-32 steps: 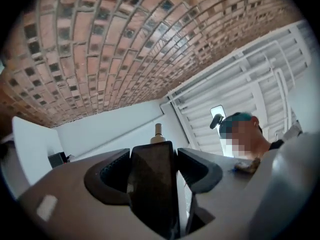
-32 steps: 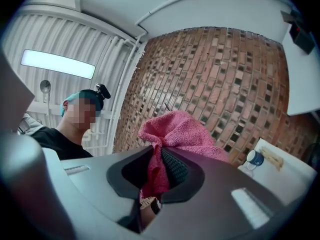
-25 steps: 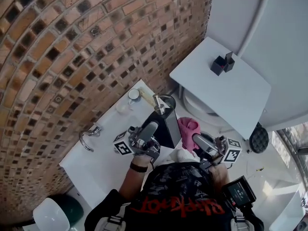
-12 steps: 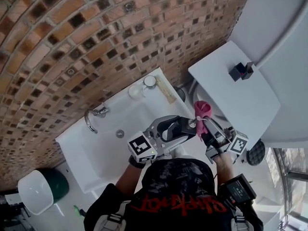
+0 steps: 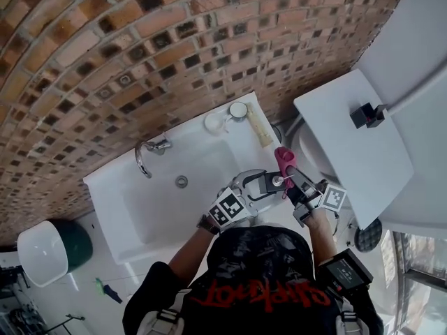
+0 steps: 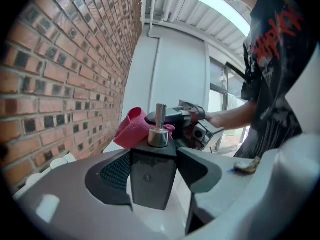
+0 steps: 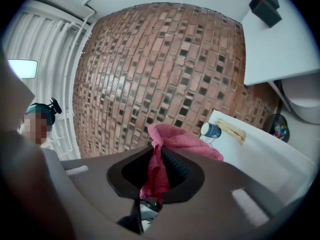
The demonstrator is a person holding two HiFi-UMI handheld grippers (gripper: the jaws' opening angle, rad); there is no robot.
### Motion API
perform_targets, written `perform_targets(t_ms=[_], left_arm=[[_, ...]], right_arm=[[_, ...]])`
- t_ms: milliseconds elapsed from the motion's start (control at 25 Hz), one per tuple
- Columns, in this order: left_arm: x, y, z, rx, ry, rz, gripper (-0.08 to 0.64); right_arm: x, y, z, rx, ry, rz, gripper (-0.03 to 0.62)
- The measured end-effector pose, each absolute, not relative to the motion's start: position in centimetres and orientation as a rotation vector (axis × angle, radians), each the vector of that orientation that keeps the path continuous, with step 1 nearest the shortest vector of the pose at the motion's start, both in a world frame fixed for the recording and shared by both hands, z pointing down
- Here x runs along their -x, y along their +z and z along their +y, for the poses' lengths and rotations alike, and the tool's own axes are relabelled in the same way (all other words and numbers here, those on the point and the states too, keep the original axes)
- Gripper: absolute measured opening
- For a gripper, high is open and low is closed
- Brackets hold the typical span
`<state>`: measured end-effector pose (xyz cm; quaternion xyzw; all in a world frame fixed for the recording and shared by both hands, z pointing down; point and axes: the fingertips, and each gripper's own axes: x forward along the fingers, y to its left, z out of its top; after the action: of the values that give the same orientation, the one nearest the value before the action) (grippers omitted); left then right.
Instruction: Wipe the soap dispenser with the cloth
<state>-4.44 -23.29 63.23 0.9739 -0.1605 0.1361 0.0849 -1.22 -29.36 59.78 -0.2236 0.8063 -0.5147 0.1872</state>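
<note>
Head view looks steeply down on a white sink (image 5: 115, 215) set against a curved brick wall (image 5: 105, 54). Over the sink's right front edge, the left gripper (image 5: 260, 185) has its jaws spread wide and pressed on the two sides of the black soap dispenser (image 5: 269, 184). In the left gripper view that left gripper (image 6: 153, 155) clamps the soap dispenser (image 6: 150, 184) upright, with the chrome pump (image 6: 160, 126) standing clear above the jaws.

Just to the right, the right gripper (image 5: 293, 183) pinches the pink cloth (image 5: 284, 158). Its jaws stand narrow, with only the fabric between them. In the right gripper view the cloth (image 7: 175, 136) bunches up out of the right gripper (image 7: 159, 156). The cloth (image 6: 131, 130) sits close beside the pump; no view settles whether they touch.

To the left the basin lies open, with the tap (image 5: 148, 152) and drain (image 5: 181, 181) well apart from both grippers. A cup (image 5: 238, 110) stands on the back rim near the wall. The edge of a white tabletop (image 5: 349, 152) runs close on the right, leaving a narrow gap.
</note>
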Motion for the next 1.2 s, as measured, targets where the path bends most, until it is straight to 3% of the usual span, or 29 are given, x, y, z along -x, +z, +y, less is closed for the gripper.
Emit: perform_targets(t_ms=[320, 480, 640, 1000, 1200], left_arm=[[4.4, 75.8, -23.8, -2.811, 0.762, -0.554, 0.288], [4.3, 78.3, -24.6, -2.774, 0.779, -0.694, 0.285], [3.5, 78.2, -25.3, -2.757, 0.779, -0.745, 0.287], [3.7, 76.9, -26.1, -2.712, 0.754, -0.77, 0.316], [6.6, 72.1, -24.7, -2.607, 0.537, -0.762, 0.316]], right_arm=[[1.9, 71.2, -29.4, 0.831, -1.588, 2.315, 0.041], [1.6, 73.9, -29.8, 0.922, -1.578, 2.268, 0.041], [-0.7, 74.0, -30.5, 1.063, -1.575, 2.126, 0.043], [-8.5, 67.4, -29.5, 1.091, -1.233, 2.084, 0.043], [-9.6, 60.7, -26.9, 1.004, -1.087, 2.143, 0.042]])
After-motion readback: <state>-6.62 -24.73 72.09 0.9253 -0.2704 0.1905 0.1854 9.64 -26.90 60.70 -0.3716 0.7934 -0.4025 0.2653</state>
